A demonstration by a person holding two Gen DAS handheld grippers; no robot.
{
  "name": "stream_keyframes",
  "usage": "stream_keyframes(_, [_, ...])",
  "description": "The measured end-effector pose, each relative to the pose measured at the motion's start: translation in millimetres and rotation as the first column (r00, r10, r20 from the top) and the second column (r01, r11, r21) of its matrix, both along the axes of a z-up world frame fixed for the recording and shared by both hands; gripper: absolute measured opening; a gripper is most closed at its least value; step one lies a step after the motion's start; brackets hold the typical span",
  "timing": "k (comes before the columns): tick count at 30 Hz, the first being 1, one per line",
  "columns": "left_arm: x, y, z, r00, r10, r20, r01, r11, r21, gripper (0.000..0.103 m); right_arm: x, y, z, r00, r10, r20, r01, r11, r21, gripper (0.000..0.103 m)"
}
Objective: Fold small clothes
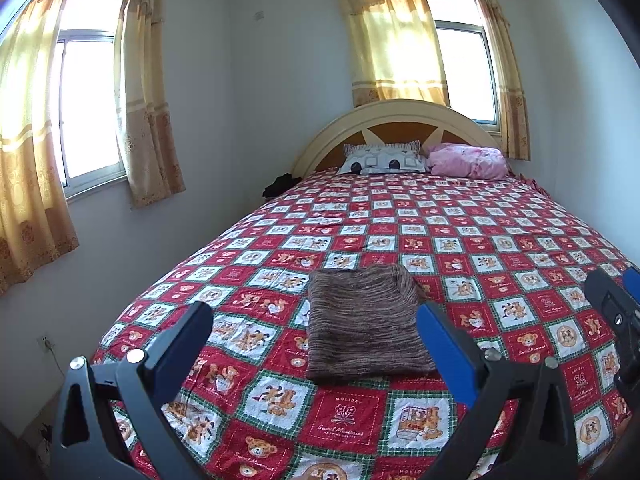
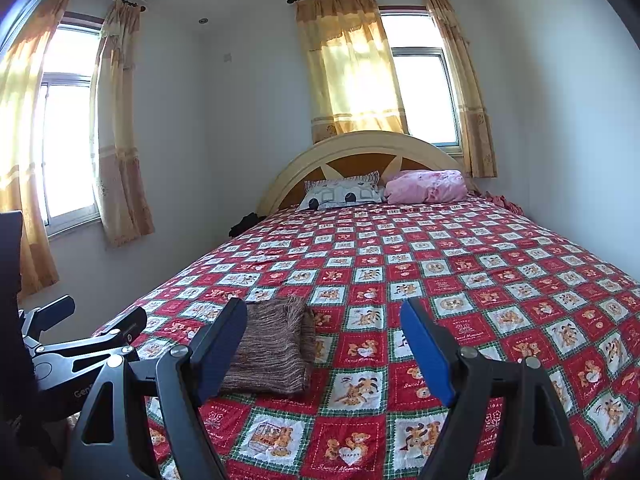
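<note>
Bedspread (image 1: 460, 240) of red bear checks, curtained windows (image 1: 86, 108) behind

Daylight pours in through the two windows (image 1: 86, 108), both blown out to plain white, and the yellow curtains (image 1: 394, 36) at the far one glow where sun passes through. The walls sit in cool, even shade. The near bedspread (image 1: 348, 412) is sharp, with only soft shadows. Both views bulge like a fishbowl, straight lines bowing, and the corners fall off into dark vignette.
</note>
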State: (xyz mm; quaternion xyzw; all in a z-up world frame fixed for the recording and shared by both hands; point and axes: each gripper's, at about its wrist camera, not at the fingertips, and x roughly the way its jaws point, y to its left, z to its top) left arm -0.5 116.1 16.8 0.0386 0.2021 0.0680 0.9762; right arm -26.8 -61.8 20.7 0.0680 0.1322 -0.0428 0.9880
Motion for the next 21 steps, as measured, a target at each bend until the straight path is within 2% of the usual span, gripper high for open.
stream_keyframes(6, [6.8,5.3,-3.0,1.0,0.013,-0.026,-0.014,1.0,-0.013,0.103,1.0,0.2,-1.3,1.0,0.001,-0.004,-0.001,1.0,0.0,0.08])
stream_keyframes(11, [16.7,15.5,-10.7,0.997,-0.022,-0.074,0.016,0.997,-0.078,0.103,3.9,1.2,-3.9,1.0,0.002,-0.015,-0.002,1.0,-0.001,0.08])
stream_keyframes(15, [21.3,17.7,-15.4,0.996,-0.007,-0.094,0.001,0.998,-0.064,0.103,6.7,-0.7,-6.8,1.0,0.005,-0.026,-0.005,1.0,0.016,0.08])
stream_keyframes(21, [28.0,28.1,-18.3,0.993,0.009,-0.12,-0.019,0.996,-0.084,0.103,7.5,-4.4,-8.9,1.0,-0.015,-0.027,0.016,1.0,0.019,0.08])
